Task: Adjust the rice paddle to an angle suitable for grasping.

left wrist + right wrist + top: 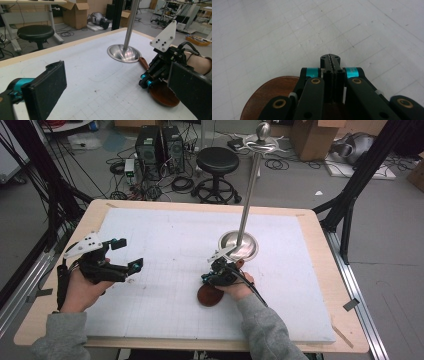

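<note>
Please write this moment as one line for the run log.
left gripper: open, off the table | right gripper: shut, over wooden spoon | metal stand: upright, beyond spoon

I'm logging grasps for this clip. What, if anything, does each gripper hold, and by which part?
The left gripper is open and holds nothing. The right gripper is shut above the brown wooden spoon, near where handle meets bowl; a grip on it cannot be confirmed.

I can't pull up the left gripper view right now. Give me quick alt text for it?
The left gripper is open, its two black jaws spread wide over the white gridded mat. Across the mat, the right gripper sits on a brown wooden spoon lying flat, its handle pointing toward the metal stand, whose round base carries an upright pole.
</note>
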The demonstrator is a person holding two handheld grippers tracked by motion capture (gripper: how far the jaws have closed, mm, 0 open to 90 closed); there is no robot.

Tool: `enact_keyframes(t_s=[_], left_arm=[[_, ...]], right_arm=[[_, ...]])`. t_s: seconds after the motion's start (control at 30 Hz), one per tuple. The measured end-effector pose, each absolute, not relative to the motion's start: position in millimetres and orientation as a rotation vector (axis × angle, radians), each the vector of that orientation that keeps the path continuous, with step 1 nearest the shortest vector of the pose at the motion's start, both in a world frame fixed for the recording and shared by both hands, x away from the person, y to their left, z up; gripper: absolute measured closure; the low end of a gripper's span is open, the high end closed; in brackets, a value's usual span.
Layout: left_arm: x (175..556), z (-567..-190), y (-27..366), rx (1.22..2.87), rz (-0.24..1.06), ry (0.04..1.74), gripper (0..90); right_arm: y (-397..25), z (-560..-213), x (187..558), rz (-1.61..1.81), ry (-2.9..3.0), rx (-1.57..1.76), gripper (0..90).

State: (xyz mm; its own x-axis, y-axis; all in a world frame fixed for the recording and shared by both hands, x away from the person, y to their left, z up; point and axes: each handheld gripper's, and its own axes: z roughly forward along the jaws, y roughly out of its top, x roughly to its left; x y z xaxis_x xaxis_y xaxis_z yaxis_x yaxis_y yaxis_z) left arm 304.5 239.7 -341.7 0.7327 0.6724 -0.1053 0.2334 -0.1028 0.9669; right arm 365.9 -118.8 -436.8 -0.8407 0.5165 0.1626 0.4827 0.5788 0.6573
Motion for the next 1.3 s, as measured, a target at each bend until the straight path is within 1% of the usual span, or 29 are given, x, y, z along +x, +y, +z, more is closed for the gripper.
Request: enact_keyframes(t_s=[0.23,0.73,1.17,1.23,1.27,1.3], left_arm=[[305.5,-342.9,237.8,1.677,0.426,0.734,2.7],[308.2,-344.9,230.7,1.689,0.412,0.725,2.7],[309.0,-344.2,229.6,1.689,0.411,0.718,2.7],[309.0,-344.2,228.6,1.689,0.413,0.719,2.7],[309.1,-344.2,228.3,1.690,0.409,0.717,2.7],[309.2,-344.3,227.8,1.689,0.408,0.717,2.7]], right_arm=[[-125.9,-437.0,358.2,1.132,2.767,0.857,89.8],[-143.6,-436.3,329.3,1.114,2.782,0.754,89.8],[-156.2,-436.5,319.1,1.119,2.791,0.709,89.8],[-158.1,-435.2,320.6,1.155,2.798,0.720,89.8],[-164.8,-430.2,323.1,1.265,2.762,0.739,89.8],[-170.1,-426.3,324.1,1.306,2.738,0.754,89.8]])
